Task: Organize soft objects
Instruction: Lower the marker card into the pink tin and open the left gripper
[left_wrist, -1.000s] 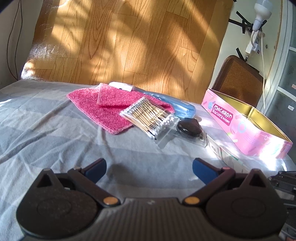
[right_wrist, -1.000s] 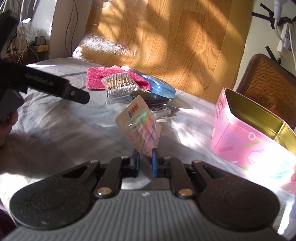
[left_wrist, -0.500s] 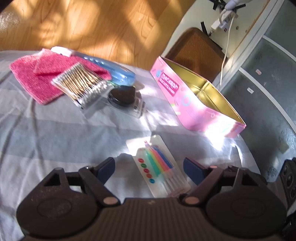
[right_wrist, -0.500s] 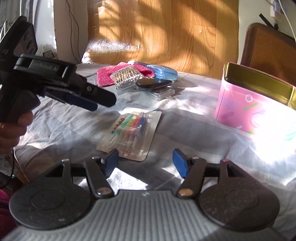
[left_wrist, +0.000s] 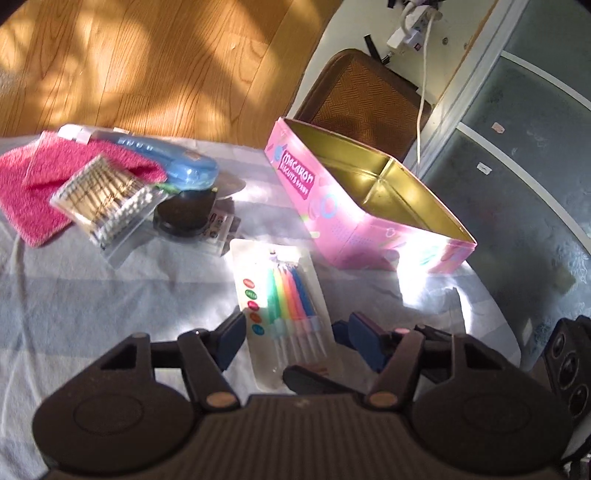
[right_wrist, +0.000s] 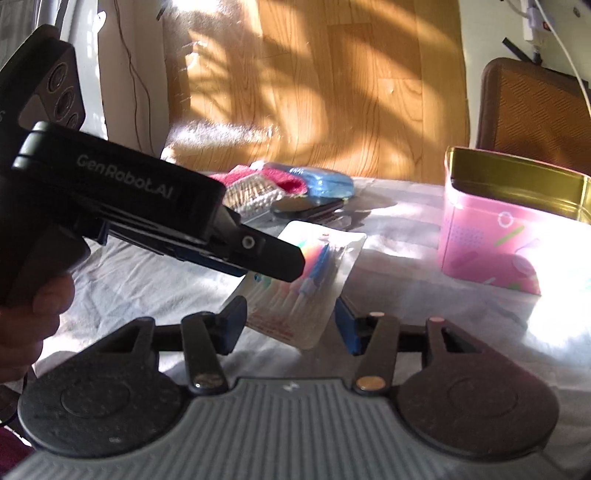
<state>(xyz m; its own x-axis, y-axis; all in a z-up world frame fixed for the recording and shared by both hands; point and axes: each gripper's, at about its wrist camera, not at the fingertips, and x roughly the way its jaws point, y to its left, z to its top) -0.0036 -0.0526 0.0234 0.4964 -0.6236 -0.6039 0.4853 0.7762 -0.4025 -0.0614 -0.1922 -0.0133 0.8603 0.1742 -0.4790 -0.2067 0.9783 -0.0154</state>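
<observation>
The candle pack (left_wrist: 282, 314), released by the right tongs (right_wrist: 290, 321) a second ago, lies flat on the cloth-covered counter (left_wrist: 110, 295) beside the pink macaron tin (left_wrist: 369, 206). Both tongs have just been closing, half-wide; the left tongs (left_wrist: 295, 332) straddle the pack without pinching, apparently taking over.

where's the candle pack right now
The candle pack lies flat on the cloth, just ahead of both tools, left of the pink tin.

At left in the right wrist view, the left tool (right_wrist: 280, 264) hides part of the candle pack (right_wrist: 314, 280); the pink tin (right_wrist: 491, 236) is cut off at right.
</observation>
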